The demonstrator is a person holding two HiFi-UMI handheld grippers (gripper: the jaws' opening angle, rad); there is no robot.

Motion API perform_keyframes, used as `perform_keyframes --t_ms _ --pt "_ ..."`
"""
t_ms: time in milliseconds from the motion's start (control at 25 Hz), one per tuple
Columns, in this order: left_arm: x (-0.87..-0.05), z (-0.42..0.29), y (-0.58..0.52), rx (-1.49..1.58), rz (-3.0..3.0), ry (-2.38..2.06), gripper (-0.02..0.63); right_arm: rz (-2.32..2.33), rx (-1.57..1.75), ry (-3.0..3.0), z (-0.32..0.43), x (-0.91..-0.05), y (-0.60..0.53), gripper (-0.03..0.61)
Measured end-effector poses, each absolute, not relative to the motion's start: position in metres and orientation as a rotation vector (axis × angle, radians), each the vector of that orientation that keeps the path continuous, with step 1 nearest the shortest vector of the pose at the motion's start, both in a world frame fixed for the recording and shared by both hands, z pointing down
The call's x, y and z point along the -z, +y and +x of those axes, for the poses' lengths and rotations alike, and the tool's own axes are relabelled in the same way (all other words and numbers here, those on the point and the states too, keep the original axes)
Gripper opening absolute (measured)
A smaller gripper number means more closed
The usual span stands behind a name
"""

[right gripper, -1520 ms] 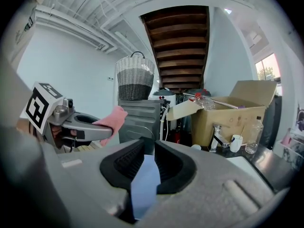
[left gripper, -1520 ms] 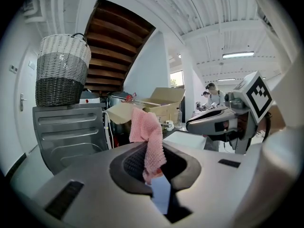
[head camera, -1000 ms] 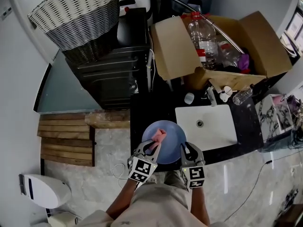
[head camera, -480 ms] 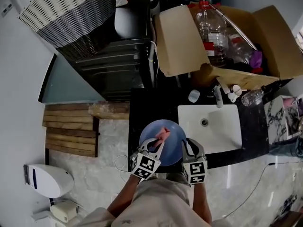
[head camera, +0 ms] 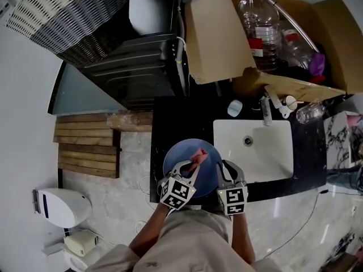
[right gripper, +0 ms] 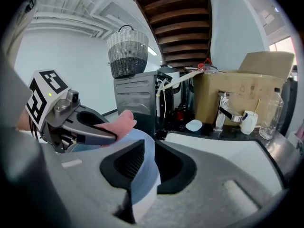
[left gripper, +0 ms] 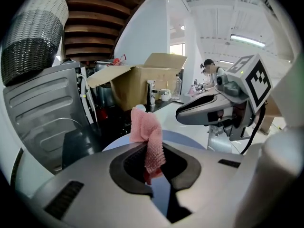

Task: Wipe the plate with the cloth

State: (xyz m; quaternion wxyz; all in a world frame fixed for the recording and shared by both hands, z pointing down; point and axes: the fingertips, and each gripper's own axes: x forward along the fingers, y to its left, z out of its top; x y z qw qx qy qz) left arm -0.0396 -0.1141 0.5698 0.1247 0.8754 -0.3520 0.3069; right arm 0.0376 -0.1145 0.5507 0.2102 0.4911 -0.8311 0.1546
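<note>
So starting from the left: the left tool (left gripper: 153, 172) is clamped shut on the pink cloth (left gripper: 146, 132), pinching it low down, so most of the fabric sticks up and flops forward past the tips. Straight ahead of that tool and a bit to its right is the blue plate (head camera: 177, 154), and the loose end of the cloth hangs over the plate's face, nearer the far side than the near rim. Whether it's actually pressed on the surface or just skimming over it, I honestly can't tell from these angles. Moving right, the right tool (right gripper: 144, 165) is closed on the plate's right-hand rim, with the edge running in between its pads and the plate spreading away to that tool's left, held up off the black counter (head camera: 181, 123). Past it on the right is the white sink (head camera: 255, 152), which isn't involved right now. My read is we're mid-wipe, not setting up. What the next stroke depends on is that the plate face lies directly in front of the left tool, so that's the one doing the work while the right one just steadies things. With the cloth over the far part, I'd guess the near half needs covering too, meaning a pull back toward the person or a sweep sideways. The one risk I can see is pushing too hard and twisting the rim out of the right tool's pinch.
</note>
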Motion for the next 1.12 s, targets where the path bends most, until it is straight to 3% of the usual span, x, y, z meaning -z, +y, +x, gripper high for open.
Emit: perform_keyframes --t_ms 1120 --pt "-0.630 0.003 -0.132 -1.101 2.482 -0.858 0.034 1.223 -0.606 -2.309 0.035 -0.600 -0.132 0.072"
